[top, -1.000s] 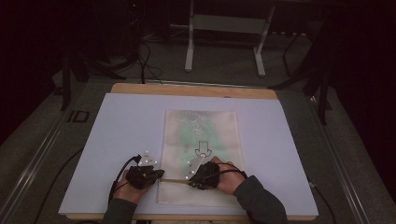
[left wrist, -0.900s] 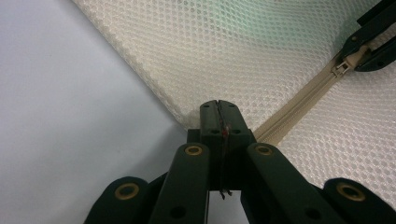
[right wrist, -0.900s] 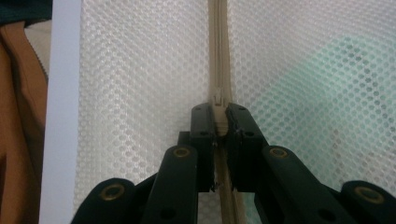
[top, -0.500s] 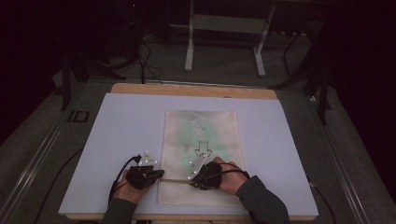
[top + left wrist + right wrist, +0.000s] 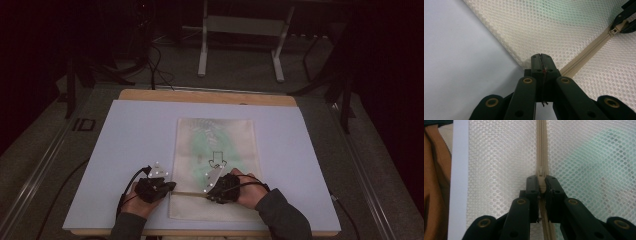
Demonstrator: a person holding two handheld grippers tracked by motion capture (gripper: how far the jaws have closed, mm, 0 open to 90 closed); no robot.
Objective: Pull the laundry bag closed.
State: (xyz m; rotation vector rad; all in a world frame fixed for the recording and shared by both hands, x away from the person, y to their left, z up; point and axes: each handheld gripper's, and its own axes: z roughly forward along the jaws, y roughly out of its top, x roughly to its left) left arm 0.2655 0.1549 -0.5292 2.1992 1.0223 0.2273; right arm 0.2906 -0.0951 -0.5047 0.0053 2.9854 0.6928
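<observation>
Lying flat on white table sheet [image 5: 125,150], near front edge: cream mesh zip bag [image 5: 216,150]. Pinching beige zipper pull [image 5: 541,175], jaws closed: right gripper [image 5: 541,183]. Clamping bag's left corner, jaws pressed together: left gripper [image 5: 540,62].

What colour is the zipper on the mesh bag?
Beige, like the mesh bag; the zipper shows best in the right gripper view.

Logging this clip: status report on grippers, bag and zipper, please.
Left gripper shut on mesh bag's corner. Right gripper shut on zipper pull. Bag flat on white mat. Nothing in the way.
</observation>
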